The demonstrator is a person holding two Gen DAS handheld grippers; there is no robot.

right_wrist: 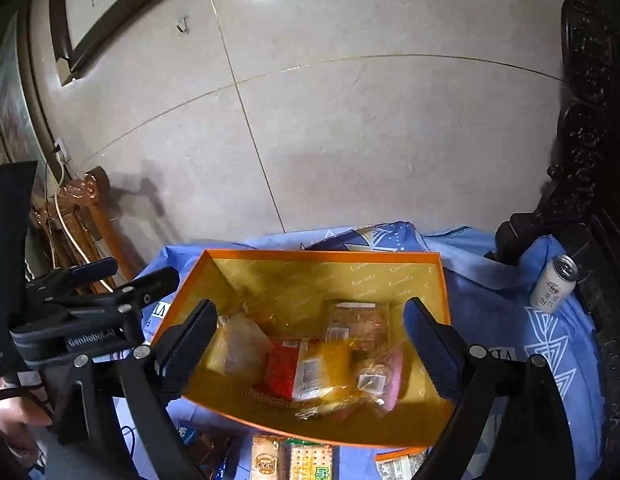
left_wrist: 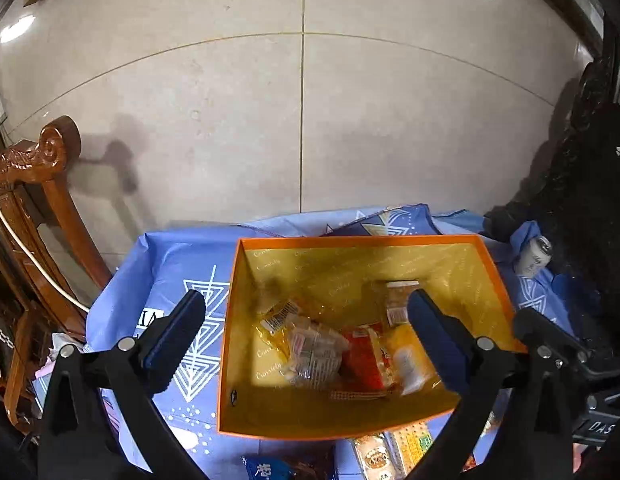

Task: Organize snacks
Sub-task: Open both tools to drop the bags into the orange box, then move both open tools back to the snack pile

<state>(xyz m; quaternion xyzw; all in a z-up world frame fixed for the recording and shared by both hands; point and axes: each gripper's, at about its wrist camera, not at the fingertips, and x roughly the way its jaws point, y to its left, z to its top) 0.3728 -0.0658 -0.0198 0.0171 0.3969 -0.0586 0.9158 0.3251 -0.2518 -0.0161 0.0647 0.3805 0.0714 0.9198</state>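
Both wrist views look down on an orange box (left_wrist: 390,242) with a yellow lining, standing open on a bench covered by a blue patterned cloth (left_wrist: 165,256). The left claw (left_wrist: 305,334) is spread wide, its pads apart and pinching nothing; its right pad hangs over the box, its left pad over the cloth. The right claw (right_wrist: 310,342) is likewise spread and empty, both pads over the box interior.

Inside the box lies a loose heap of wrapped snacks: a red packet (right_wrist: 283,372), a clear bag of pale pieces (left_wrist: 314,354), a yellow wrapper (left_wrist: 410,356) and a square biscuit pack (right_wrist: 356,324). Their labels are too blurred to read, and several wrappers overlap, so an exact count cannot be told.

At 6 o'clock, just outside the box, cracker packs (right_wrist: 293,460) and a dark blue packet (left_wrist: 265,468) are cut off by the frame edge. A white can (right_wrist: 554,284) stands at 3 o'clock beside dark carved furniture (right_wrist: 590,140). A carved wooden chair (left_wrist: 41,184) sits at 9 o'clock, partly out of view. In the right wrist view the left claw's body and part of a hand (right_wrist: 9,408) appear at 8 o'clock.
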